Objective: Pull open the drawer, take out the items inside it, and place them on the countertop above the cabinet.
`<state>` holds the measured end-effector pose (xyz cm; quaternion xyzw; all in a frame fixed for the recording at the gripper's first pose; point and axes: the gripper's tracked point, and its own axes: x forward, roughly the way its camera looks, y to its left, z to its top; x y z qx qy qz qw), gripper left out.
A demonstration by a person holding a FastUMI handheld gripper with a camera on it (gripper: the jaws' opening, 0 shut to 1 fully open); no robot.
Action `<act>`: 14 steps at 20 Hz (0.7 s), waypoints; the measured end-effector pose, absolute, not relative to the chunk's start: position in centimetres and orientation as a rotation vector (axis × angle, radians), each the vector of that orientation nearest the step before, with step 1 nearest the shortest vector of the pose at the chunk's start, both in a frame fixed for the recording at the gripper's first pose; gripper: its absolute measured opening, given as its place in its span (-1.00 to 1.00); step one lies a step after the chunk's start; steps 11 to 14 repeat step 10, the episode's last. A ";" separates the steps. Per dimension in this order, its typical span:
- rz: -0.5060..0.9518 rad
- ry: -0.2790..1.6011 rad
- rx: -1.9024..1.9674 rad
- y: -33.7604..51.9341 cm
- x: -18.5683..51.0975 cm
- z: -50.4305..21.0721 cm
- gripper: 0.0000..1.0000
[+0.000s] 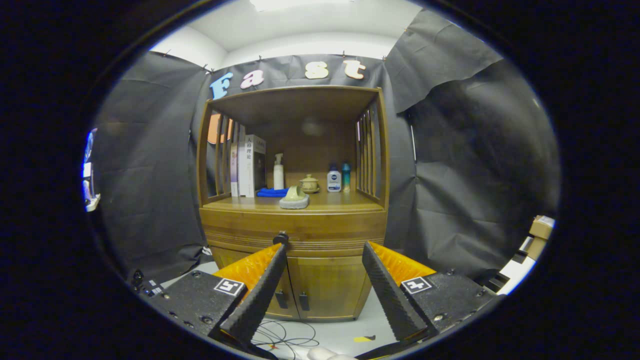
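A wooden cabinet [295, 240] stands ahead against the black cloth wall. Its drawer front [325, 231] is closed flush, with a small dark knob [280, 238] at its middle. My gripper [325, 250] is open, its two black ridged fingers [260, 295] spread wide in front of the drawer. The left fingertip sits just below the knob; how far away the cabinet is cannot be judged. On the countertop [340, 202] lie a pale slipper [294, 198] and a blue cloth [271, 192]. The drawer's contents are hidden.
At the back of the countertop stand books [248, 166], a white spray bottle [278, 171], a small lidded pot [309, 184] and two bottles [334, 179]. Two cabinet doors [320, 287] lie under the drawer. Cables [285, 335] lie on the floor. Cardboard boxes [540, 231] sit far right.
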<state>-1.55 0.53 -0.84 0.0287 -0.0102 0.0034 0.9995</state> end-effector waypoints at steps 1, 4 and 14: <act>0.006 -0.024 0.060 0.5 -1.6 -0.8 0.98; 0.007 -0.024 0.057 0.4 -1.4 -0.9 0.98; 0.009 -0.017 0.049 0.4 -1.4 -1.2 0.98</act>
